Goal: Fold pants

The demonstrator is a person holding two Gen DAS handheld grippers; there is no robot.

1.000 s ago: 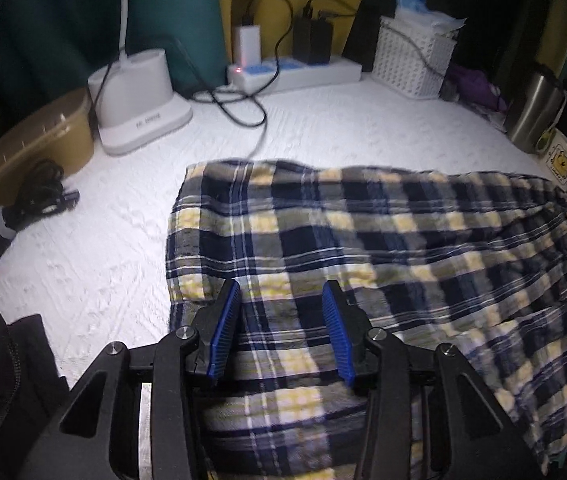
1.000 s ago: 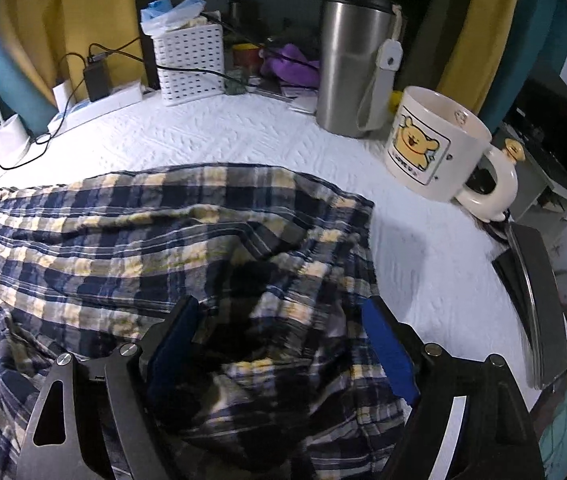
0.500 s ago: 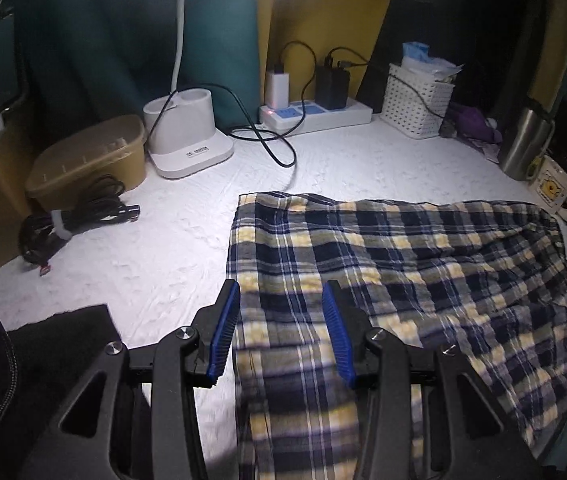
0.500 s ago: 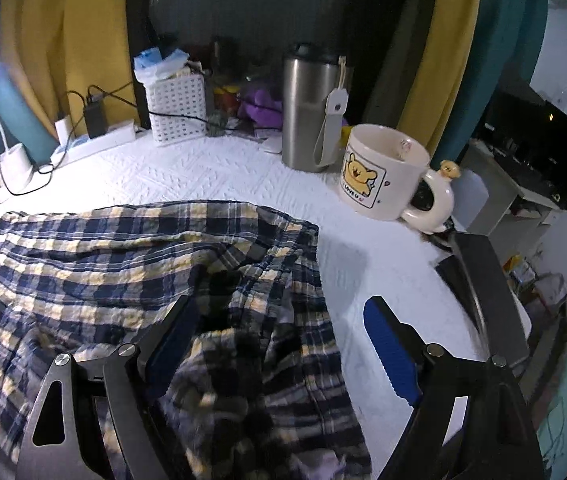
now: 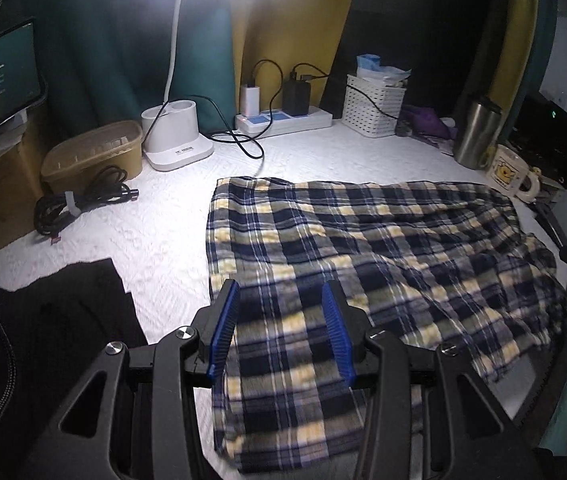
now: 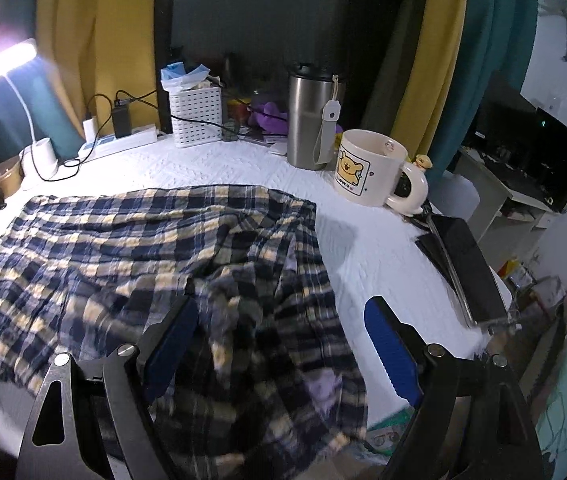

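The navy, yellow and white plaid pants (image 5: 363,240) lie spread across the white textured table (image 5: 163,240), their near edge drooping over the front. My left gripper (image 5: 281,312) hovers above their near left part, open, with cloth showing below the blue pads but not pinched. In the right wrist view the pants (image 6: 123,248) bunch into rumpled folds at their right end. My right gripper (image 6: 283,336) is open wide above that bunched end, and nothing sits between its fingers.
Along the back stand a tan box (image 5: 91,156), a lamp base (image 5: 175,136), a power strip (image 5: 283,120) with chargers and a white basket (image 5: 373,110). A steel tumbler (image 6: 311,120), a bear mug (image 6: 367,168) and a dark flat device (image 6: 463,264) stand right. Black cloth (image 5: 55,312) and coiled cable (image 5: 79,204) lie left.
Both grippers have drawn back and upward from the pants, so more of the table and room shows. The pants stay on the table. Neither jaw opening has changed.
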